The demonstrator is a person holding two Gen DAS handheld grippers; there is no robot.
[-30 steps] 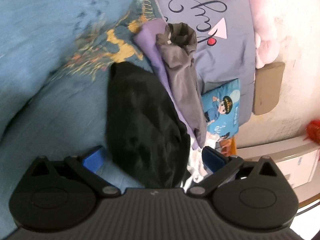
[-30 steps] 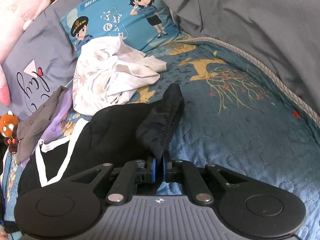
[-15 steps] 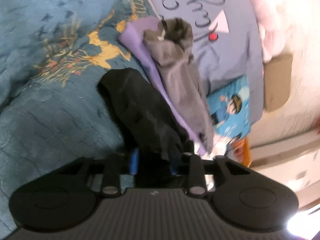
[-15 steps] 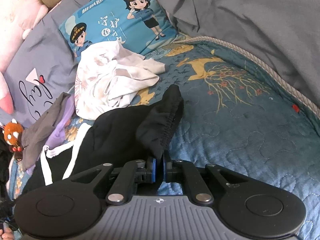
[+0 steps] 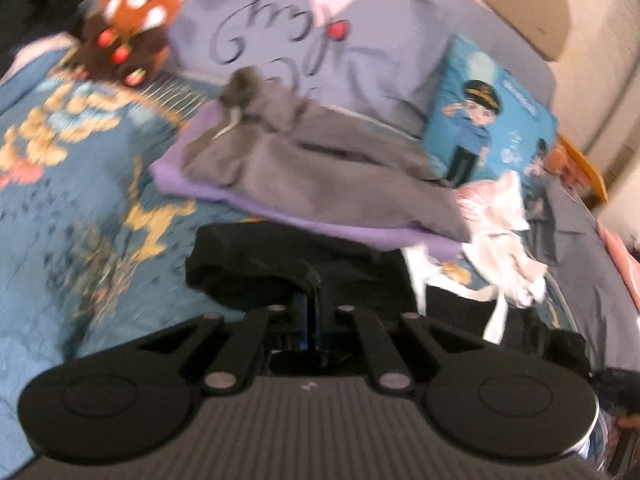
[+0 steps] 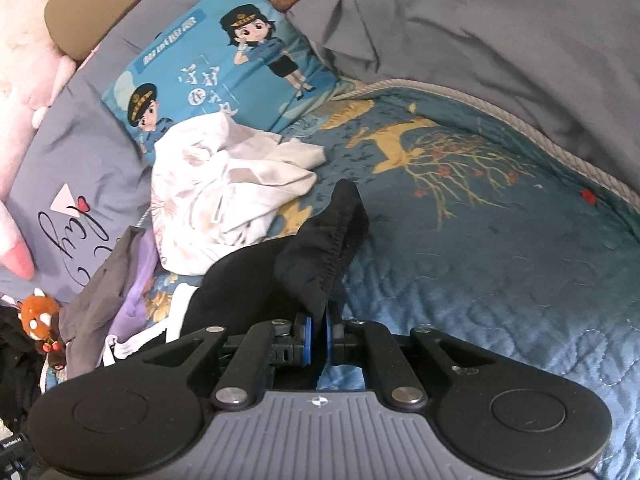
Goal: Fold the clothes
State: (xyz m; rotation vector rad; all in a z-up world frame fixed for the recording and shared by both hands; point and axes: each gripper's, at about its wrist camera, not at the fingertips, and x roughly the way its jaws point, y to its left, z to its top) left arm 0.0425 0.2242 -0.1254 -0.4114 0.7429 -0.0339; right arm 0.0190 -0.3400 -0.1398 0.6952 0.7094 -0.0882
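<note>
Left gripper (image 5: 310, 312) clamped on black garment (image 5: 280, 268), right gripper (image 6: 318, 330) clenched on its elastic hem, crumpled white garment (image 6: 224, 188) beyond on blue quilted bed (image 6: 500, 248)

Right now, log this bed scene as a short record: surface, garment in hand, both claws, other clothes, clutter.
surface: blue quilted bedspread with gold deer print
garment in hand: black fabric garment with elastic hem, gripped at two places
left claw: shut on the black garment
right claw: shut on the garment's hem
other clothes: crumpled white garment; grey garment lying on a purple one
clutter: blue cartoon-officer cushion; red panda plush toy
</note>
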